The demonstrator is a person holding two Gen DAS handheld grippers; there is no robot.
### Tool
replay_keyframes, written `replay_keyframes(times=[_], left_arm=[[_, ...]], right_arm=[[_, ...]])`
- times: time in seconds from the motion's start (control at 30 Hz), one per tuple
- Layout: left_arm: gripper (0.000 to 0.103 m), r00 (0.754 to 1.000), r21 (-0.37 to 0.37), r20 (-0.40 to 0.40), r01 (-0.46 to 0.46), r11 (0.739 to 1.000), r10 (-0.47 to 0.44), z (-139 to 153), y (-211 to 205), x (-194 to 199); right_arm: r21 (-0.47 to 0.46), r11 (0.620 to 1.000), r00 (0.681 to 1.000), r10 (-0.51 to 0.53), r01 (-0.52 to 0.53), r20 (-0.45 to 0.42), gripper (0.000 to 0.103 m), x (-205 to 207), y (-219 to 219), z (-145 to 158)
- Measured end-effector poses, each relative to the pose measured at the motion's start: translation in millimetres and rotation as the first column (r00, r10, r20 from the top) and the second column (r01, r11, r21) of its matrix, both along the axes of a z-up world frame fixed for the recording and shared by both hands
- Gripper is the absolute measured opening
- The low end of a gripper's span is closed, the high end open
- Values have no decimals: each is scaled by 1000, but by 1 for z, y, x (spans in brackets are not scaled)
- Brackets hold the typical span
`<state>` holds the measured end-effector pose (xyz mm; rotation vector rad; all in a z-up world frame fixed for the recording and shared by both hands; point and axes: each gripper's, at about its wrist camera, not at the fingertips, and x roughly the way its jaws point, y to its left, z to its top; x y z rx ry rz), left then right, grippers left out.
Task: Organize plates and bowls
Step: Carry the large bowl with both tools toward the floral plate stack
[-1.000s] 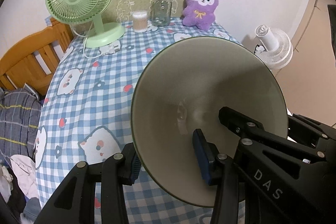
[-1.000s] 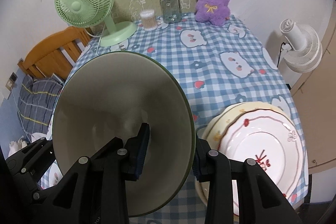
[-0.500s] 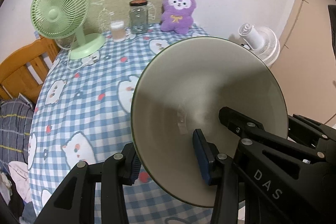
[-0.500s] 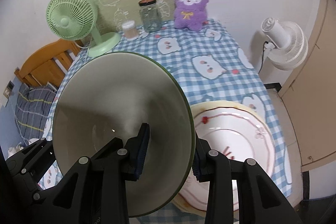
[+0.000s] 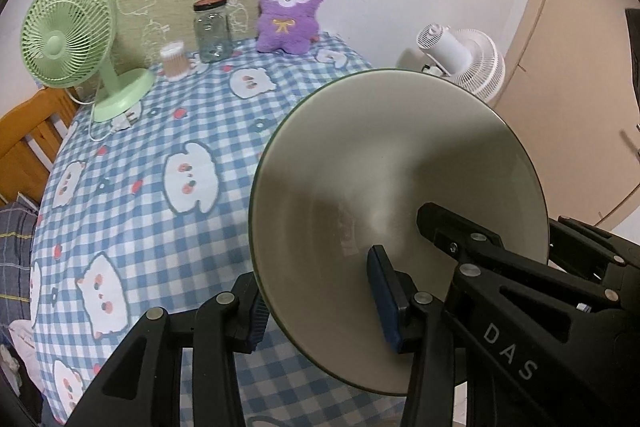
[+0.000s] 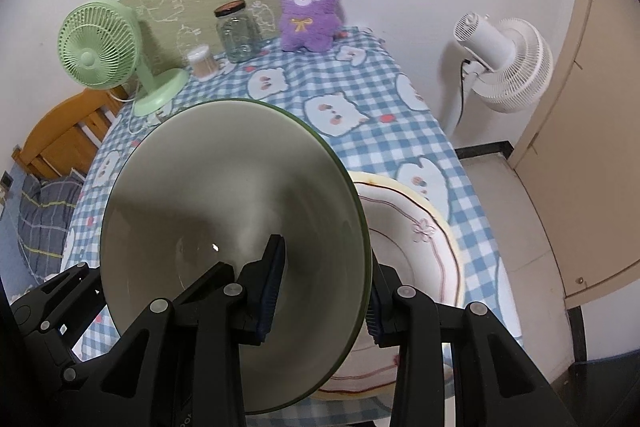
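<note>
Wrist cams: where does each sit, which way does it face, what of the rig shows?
Left wrist: on the left gripper, looking down-forward over the bowl it clamps by the rim, towards the green fan; own fingers and the right gripper's fingers show.
Right wrist: on the right gripper, clamping the opposite rim, looking over the plates towards the white fan; own fingers show.
Shared: bowl, table, jar, plush, both fans.

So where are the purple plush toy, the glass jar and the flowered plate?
purple plush toy (image 6: 307, 21), right wrist view, its belly.
glass jar (image 6: 238, 35), right wrist view, its glass body.
flowered plate (image 6: 412, 247), right wrist view, its bare inner face.
</note>
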<state>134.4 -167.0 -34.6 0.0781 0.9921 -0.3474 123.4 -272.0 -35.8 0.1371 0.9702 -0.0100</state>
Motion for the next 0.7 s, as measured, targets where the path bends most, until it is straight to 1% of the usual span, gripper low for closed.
replay_keyframes(times=[0.33,0.7], left_arm=[[46,999,1,-33,26,1000,-26,-13,-24,-4],[46,996,5,-73,49,999,-49,-28,-40,-3]], right_arm=[[0,1000,999,-28,28,-31,38,-4,-24,-15],[1,999,996,-49,49,-69,38,-6,-40,-30]])
